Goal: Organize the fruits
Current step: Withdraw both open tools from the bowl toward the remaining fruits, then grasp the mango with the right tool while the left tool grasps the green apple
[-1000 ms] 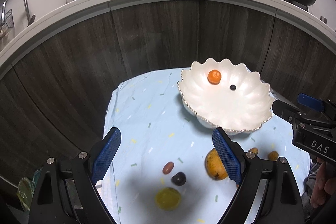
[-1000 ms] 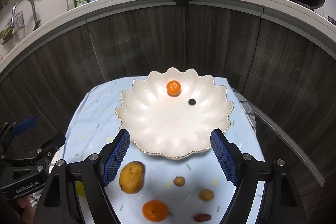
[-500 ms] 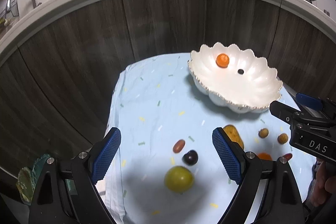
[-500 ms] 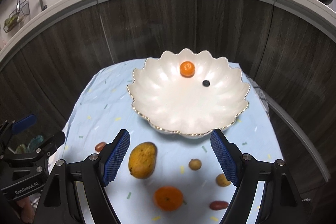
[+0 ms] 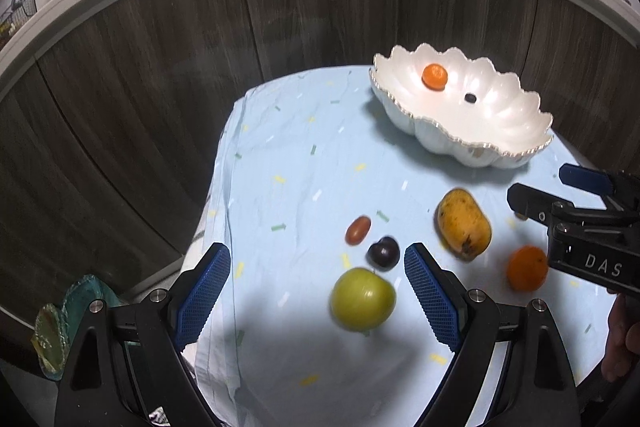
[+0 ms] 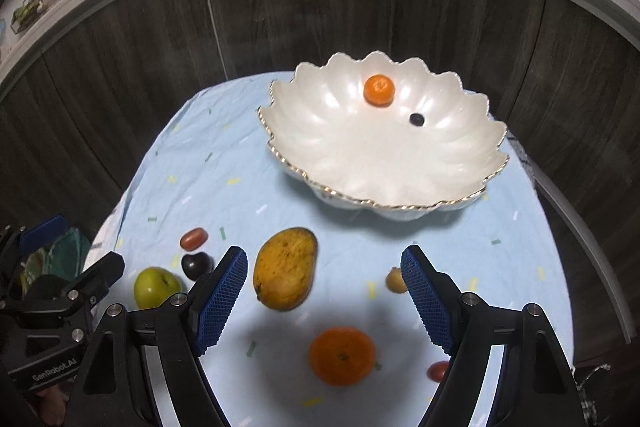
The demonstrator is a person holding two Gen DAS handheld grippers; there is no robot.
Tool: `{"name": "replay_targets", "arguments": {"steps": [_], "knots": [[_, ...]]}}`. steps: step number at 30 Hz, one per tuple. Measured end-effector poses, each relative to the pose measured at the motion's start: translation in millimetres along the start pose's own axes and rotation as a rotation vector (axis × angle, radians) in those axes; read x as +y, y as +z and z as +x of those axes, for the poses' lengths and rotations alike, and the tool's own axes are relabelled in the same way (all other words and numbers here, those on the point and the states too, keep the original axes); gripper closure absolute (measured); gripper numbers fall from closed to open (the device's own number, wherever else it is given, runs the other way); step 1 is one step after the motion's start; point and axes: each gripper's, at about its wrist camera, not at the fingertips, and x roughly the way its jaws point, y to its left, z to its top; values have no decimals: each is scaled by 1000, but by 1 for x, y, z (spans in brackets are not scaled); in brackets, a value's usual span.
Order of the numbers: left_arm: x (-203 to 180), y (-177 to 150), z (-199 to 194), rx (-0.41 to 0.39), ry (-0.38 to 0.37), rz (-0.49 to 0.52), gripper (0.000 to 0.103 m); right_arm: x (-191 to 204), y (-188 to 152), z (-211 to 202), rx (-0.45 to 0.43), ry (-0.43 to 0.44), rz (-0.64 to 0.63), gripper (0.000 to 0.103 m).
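A white scalloped bowl [image 6: 384, 183] stands at the far side of a light blue cloth and holds a small orange [image 6: 379, 90] and a dark berry [image 6: 417, 119]. On the cloth lie a mango [image 6: 285, 274], a large orange [image 6: 342, 355], a green apple [image 5: 362, 299], a dark plum [image 5: 383, 253] and a red oval fruit [image 5: 357, 229]. My left gripper [image 5: 316, 295] hangs open above the apple and plum. My right gripper [image 6: 324, 299] is open too, over the mango and the large orange. Neither holds anything.
Small brown fruit [image 6: 396, 279] and a red one [image 6: 438, 371] lie near the right finger. The cloth-covered table [image 5: 280, 163] drops off at left toward dark wood cabinets [image 5: 160, 67]. A green glass dish [image 5: 64, 323] sits lower left. A counter with dishes runs behind.
Both grippers have come down and tilted toward the table. The bowl has slid up in both views, and the loose fruit now shows larger between the fingers.
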Motion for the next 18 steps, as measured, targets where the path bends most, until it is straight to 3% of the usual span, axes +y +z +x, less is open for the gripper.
{"name": "replay_targets", "arguments": {"steps": [18], "knots": [[-11,-26,39,105,-50,-17,14,9,-13,39,89,38,-18,23]]}}
